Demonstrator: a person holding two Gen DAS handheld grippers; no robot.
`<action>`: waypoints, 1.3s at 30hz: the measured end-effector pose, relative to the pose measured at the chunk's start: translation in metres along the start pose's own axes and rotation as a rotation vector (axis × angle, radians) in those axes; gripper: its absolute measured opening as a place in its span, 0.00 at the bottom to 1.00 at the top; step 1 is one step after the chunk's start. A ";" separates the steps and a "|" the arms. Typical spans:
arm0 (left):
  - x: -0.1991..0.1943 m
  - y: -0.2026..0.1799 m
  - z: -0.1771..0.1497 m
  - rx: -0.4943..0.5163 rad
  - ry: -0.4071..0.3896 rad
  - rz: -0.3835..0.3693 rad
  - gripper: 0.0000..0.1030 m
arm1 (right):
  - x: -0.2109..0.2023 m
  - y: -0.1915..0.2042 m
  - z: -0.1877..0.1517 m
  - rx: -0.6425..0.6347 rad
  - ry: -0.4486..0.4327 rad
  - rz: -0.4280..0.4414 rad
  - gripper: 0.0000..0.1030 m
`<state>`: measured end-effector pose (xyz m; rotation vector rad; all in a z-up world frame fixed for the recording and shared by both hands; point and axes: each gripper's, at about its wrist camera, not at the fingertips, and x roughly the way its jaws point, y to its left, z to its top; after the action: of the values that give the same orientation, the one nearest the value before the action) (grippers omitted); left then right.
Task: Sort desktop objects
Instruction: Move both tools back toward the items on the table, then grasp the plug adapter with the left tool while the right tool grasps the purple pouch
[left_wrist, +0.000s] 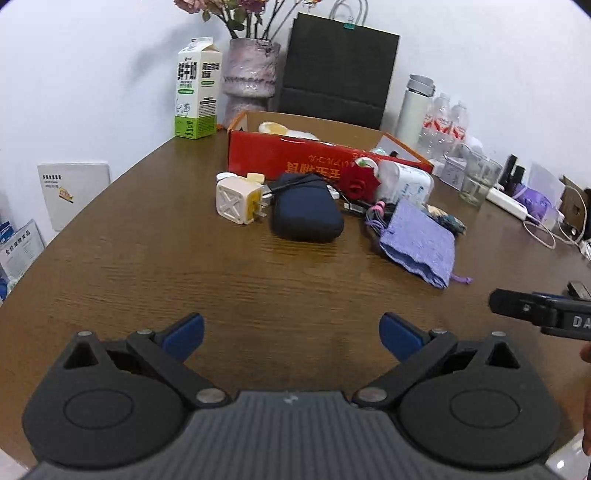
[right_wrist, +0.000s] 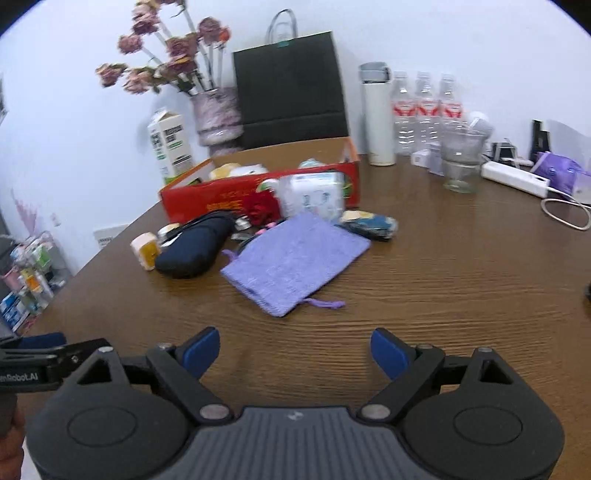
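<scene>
We see both tools held above a brown wood-grain table (left_wrist: 147, 258). The left gripper (left_wrist: 291, 334) and the right gripper (right_wrist: 295, 350) each stand with blue-padded jaws spread wide and nothing between them. Ahead of both lies the clutter to be sorted: a flat lilac knitted drawstring pouch (right_wrist: 295, 258), nearest the right tool; a dark navy oval zip case (left_wrist: 306, 212), straight ahead of the left tool; and a cream cube-shaped plug adapter (left_wrist: 236, 201) just left of the case. Behind them stands an open red cardboard box (left_wrist: 295, 157) already holding some pale items. Only the left view shows the adapter's cross-ribbed face; only the right view shows three clear water bottles (right_wrist: 424, 110) fully. A milk carton (left_wrist: 195, 88), a vase of dried flowers (right_wrist: 214, 114) and a black paper bag (left_wrist: 336, 70) line the wall beyond.
</scene>
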<state>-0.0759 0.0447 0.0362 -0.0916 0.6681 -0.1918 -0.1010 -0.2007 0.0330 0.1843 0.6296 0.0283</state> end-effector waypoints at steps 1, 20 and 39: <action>0.001 0.002 0.001 -0.006 -0.004 0.000 1.00 | 0.000 -0.002 0.002 0.006 -0.007 0.001 0.86; 0.082 0.019 0.092 0.059 -0.092 0.078 0.90 | 0.083 -0.016 0.042 0.010 0.031 -0.023 0.76; 0.107 0.075 0.086 -0.130 0.006 0.011 0.47 | 0.114 -0.006 0.046 -0.044 0.051 0.011 0.60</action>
<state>0.0713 0.0981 0.0278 -0.2116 0.6867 -0.1382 0.0177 -0.2048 0.0015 0.1446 0.6785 0.0580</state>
